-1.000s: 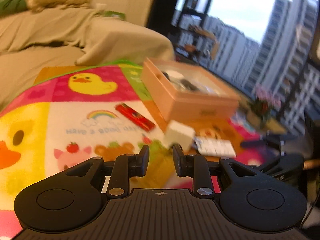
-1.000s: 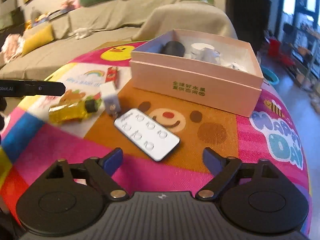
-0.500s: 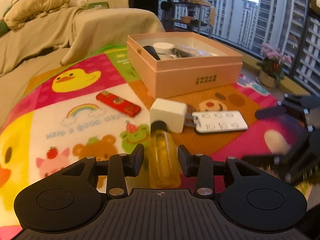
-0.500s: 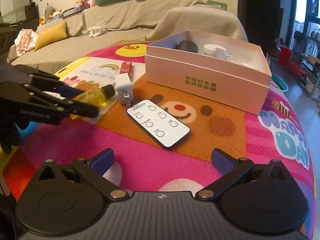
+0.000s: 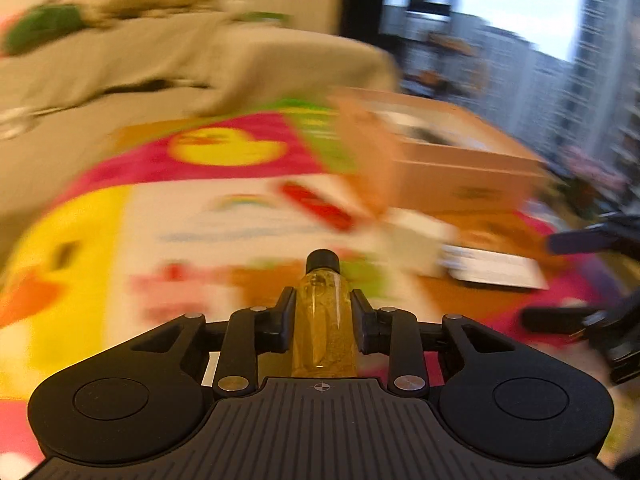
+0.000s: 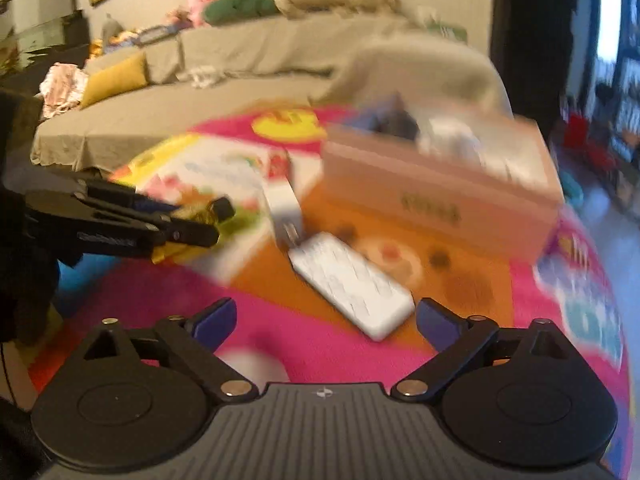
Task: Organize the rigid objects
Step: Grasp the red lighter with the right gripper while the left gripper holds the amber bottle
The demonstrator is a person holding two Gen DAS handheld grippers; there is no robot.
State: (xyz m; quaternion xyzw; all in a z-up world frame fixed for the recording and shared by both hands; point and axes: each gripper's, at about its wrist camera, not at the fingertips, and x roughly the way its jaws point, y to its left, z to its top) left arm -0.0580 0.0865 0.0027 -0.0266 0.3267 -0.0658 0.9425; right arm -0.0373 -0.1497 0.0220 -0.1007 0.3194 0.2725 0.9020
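My left gripper (image 5: 322, 308) has a small yellow bottle (image 5: 322, 332) with a black cap between its fingers. The jaws are closing and the pads press on the bottle's sides. In the right wrist view the left gripper (image 6: 192, 224) and the bottle (image 6: 204, 210) sit at the left, low over the mat. My right gripper (image 6: 326, 322) is open and its jaws are closing a little. A white remote (image 6: 352, 280) lies just ahead of it, untouched. A pink open box (image 6: 436, 200) with several items inside stands behind.
A white charger (image 6: 282, 200) and a red lighter (image 6: 276, 164) lie on the colourful cartoon mat (image 6: 160, 300), left of the box. A beige covered sofa (image 6: 240, 60) runs behind. Both views are blurred by motion.
The left gripper, shut on nothing a second ago, opened around the lying bottle and has now closed on it. The right gripper came nearer to the remote, its fingers slightly narrower.
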